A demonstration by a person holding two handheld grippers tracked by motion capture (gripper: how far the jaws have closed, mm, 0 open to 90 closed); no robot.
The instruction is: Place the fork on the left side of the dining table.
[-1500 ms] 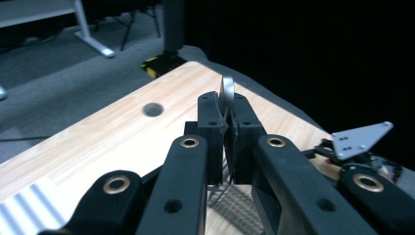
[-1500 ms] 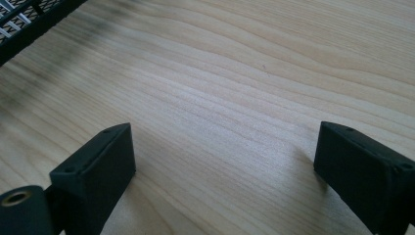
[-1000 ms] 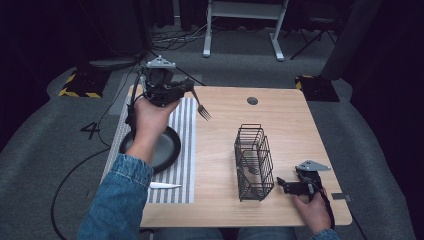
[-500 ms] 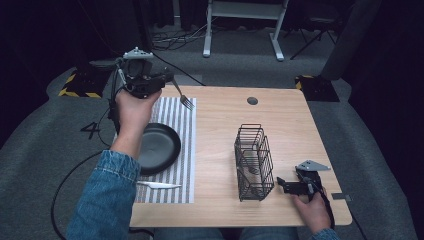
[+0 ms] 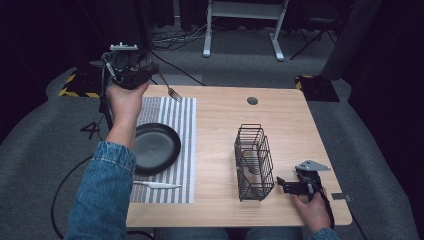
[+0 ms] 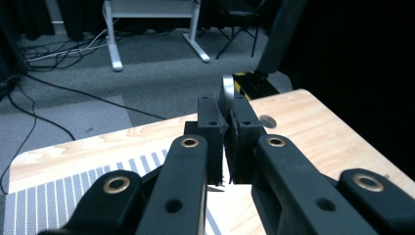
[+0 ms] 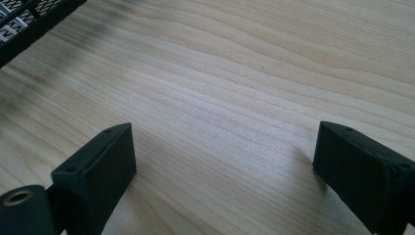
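Where grey carpet spreads, the wooden table [image 5: 225,115] (striped placemat [image 5: 175,112]) stands.

A wooden table [image 5: 300,130] carries a striped mat [image 5: 175,120] at its left and an upright wire basket [image 5: 254,161] right of the middle. On the mat lie a black plate [image 5: 155,147] and, nearer, a white knife [image 5: 152,185].

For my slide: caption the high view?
Left gripper holds a fork above the striped mat.
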